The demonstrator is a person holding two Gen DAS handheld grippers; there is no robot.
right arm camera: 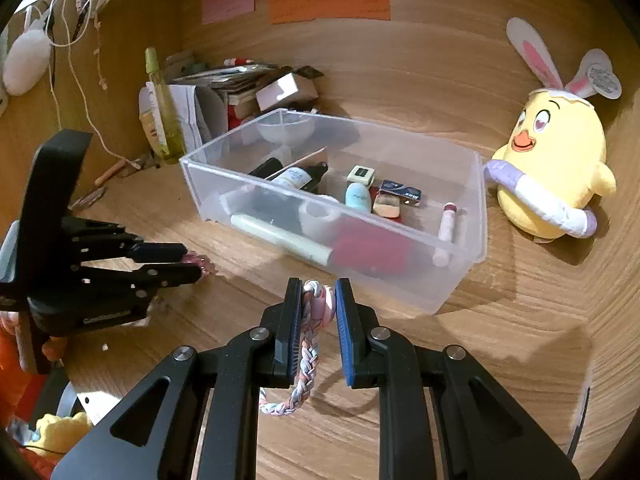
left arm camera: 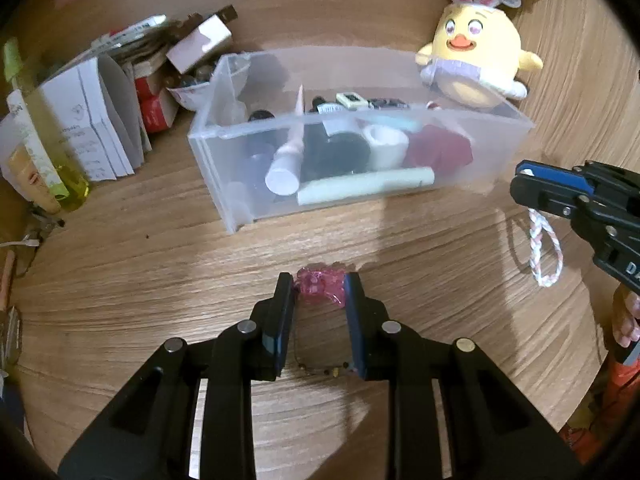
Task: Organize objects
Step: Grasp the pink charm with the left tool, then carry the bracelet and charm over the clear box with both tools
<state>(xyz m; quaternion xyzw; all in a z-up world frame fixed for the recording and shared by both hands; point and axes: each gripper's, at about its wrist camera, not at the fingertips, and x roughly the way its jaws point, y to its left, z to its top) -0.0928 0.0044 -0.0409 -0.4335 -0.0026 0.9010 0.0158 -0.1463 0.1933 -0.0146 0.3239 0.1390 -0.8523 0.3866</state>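
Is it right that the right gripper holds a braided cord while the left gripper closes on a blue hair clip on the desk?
Not quite. The clip between the left gripper's fingers is pink, not blue, as the left wrist view shows. The rest stands: the right gripper holds the braided cord, and the clip lies on the desk.

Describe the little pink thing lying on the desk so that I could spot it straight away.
Find the clear plastic box in the middle of the wooden desk. On the bare wood in front of it lies a small translucent pink trinket, between the black jaws of the left gripper. Nothing else on the bare desk is glossy pink.
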